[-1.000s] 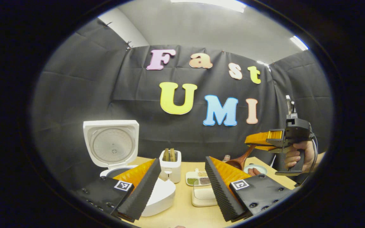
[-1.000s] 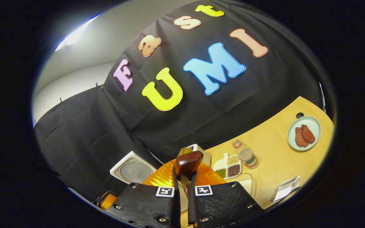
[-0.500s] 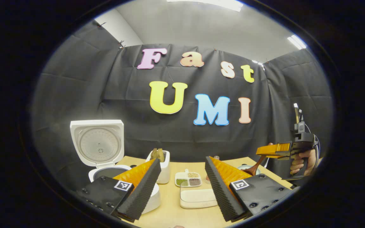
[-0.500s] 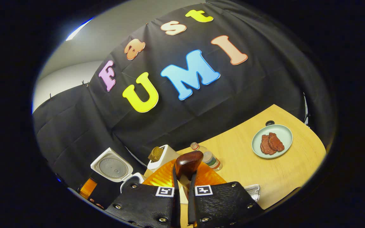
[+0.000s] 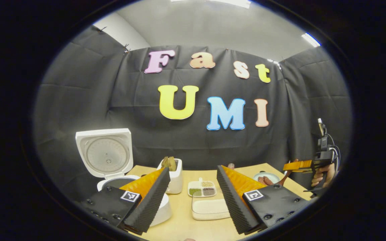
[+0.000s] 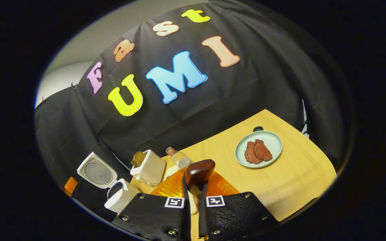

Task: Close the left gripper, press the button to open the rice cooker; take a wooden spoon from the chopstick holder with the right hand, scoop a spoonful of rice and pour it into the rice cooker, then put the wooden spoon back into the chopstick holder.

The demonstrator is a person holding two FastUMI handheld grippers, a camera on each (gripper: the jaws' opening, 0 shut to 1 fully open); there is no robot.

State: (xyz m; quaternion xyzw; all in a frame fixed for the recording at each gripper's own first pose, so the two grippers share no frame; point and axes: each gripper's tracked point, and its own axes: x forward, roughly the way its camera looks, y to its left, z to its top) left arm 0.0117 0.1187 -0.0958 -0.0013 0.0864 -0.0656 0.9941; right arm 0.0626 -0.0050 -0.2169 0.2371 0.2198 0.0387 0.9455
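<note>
1. Holding the wooden spoon [image 6: 198,172], the right gripper [image 6: 193,201] had its jaws pinched tight on the handle, with the spoon's bowl sticking out in front.
2. The left gripper [image 5: 193,197] hung above the tabletop [image 5: 186,227] with its jaws spread wide and nothing between them.
3. The rice cooker [image 5: 112,160] stood open on the left side, its lid up.
4. The spoon [image 5: 281,180] was far over on the right, near the plate [image 5: 266,175].
5. The rice tray [image 5: 209,209] lay between cooker and spoon, so I think the right gripper should swing left and dip down.
</note>
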